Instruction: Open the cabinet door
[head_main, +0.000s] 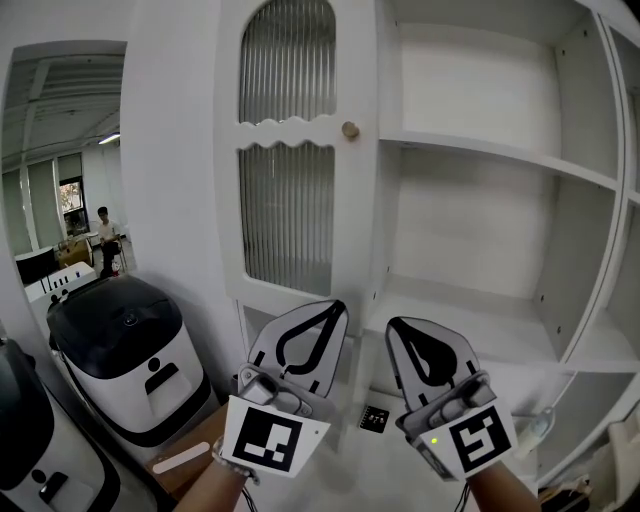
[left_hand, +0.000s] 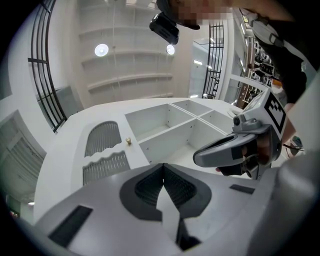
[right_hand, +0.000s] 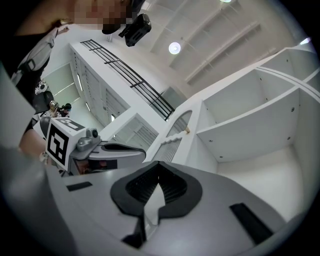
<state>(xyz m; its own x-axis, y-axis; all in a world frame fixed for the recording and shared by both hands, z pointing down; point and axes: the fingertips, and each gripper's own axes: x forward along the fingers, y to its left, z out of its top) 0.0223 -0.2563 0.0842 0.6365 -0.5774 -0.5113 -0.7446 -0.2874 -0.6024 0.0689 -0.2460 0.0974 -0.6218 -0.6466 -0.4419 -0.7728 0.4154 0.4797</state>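
L: left gripper (head_main: 338, 310) jaws pressed together, empty | R: right gripper (head_main: 393, 328) same | both low, side by side, below door (head_main: 290, 200) | knob (head_main: 350, 130) on its right edge, beside shelves (head_main: 500, 150) | I see open air up to it

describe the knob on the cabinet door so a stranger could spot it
Find the tall white cabinet with open shelves on the right. Its left side is a door with two ribbed glass panels. The knob sits at the door's right edge, level with the wavy rail between them: small, round, the only tan spot on the white frame.
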